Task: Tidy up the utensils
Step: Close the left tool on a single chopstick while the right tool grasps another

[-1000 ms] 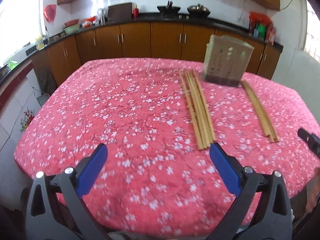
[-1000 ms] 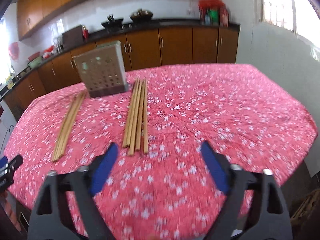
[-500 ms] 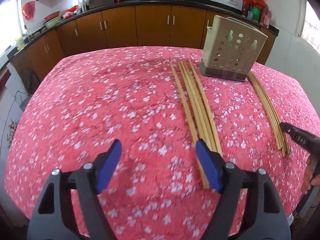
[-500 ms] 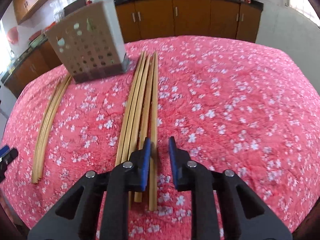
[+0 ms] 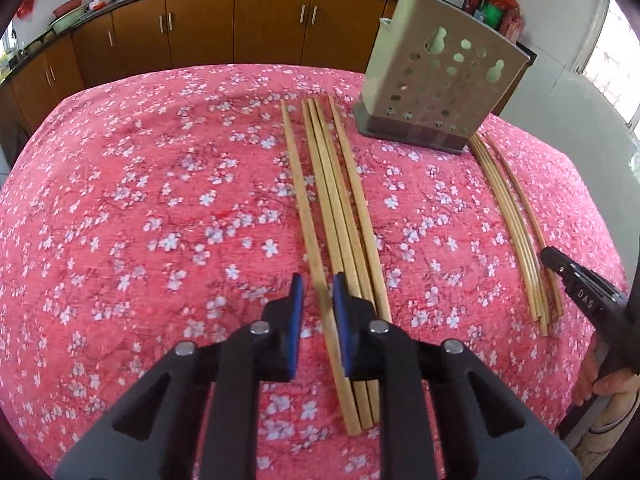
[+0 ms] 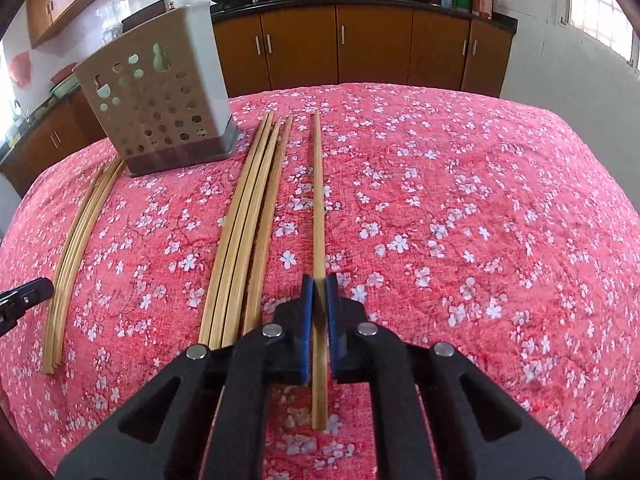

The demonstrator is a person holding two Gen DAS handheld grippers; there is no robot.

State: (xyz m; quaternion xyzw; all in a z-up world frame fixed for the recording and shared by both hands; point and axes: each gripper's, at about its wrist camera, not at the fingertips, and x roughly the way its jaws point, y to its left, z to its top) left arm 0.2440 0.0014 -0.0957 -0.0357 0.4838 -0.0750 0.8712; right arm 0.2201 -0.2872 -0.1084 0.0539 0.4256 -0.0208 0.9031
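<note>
Little of the task is done, by the look of it: every chopstick visible lies on the worktop (image 6: 480, 184), and nothing shows above the rim of the holder (image 6: 160, 100), though its inside is hidden.

The right gripper (image 6: 319, 304) has just closed and is clamped on one chopstick (image 6: 318, 200), which lies apart from the bundle (image 6: 248, 220) beside the holder. A second bundle (image 6: 80, 232) lies on the holder's other side.

The left gripper (image 5: 316, 300) has just been closing around the outermost chopstick (image 5: 304, 208) of its own bundle; a gap still shows on one side, so no grip yet.

Left to do, as I judge it: lift both sticks, stand them in the holder, then fetch the rest.
</note>
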